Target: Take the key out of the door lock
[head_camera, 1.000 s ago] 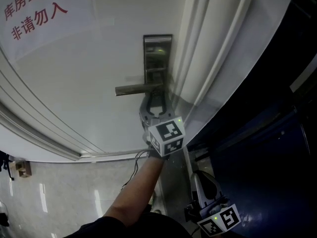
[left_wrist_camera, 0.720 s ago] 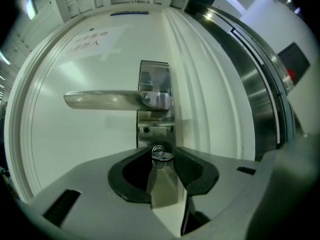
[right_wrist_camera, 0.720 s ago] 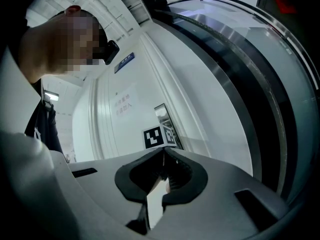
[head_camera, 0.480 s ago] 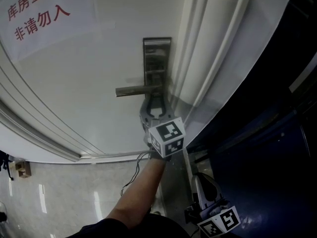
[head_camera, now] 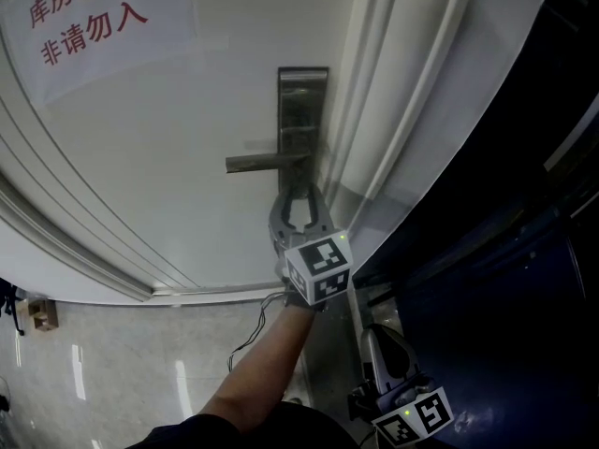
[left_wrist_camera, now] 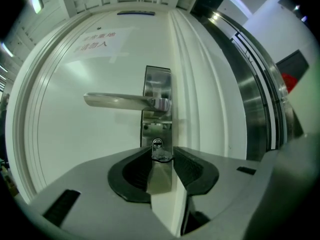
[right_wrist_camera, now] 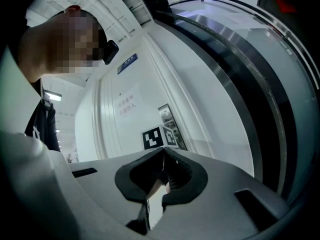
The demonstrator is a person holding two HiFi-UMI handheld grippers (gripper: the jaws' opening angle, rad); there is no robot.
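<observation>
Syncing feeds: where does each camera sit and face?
Head view: on the head, looking down at the lock plate; forearm, left gripper, right gripper show.
Left gripper view: on it, facing the lock plate; its jaws, just closed further, grip the key.
Right gripper view: on it, facing the door; shut jaws, person.
All share the lock plate.

The handle (head_camera: 267, 163) juts left from the plate (head_camera: 302, 92) just above the key (left_wrist_camera: 161, 153), barring the way in from above. Raised mouldings (head_camera: 374, 110) run close along the plate's right side, with a dark panel (head_camera: 496, 213) beyond them. The left gripper (head_camera: 301, 193), its jaws just closed in on the key, fills the space under the handle. Left of the plate the flat door (head_camera: 168, 148) leaves open room
</observation>
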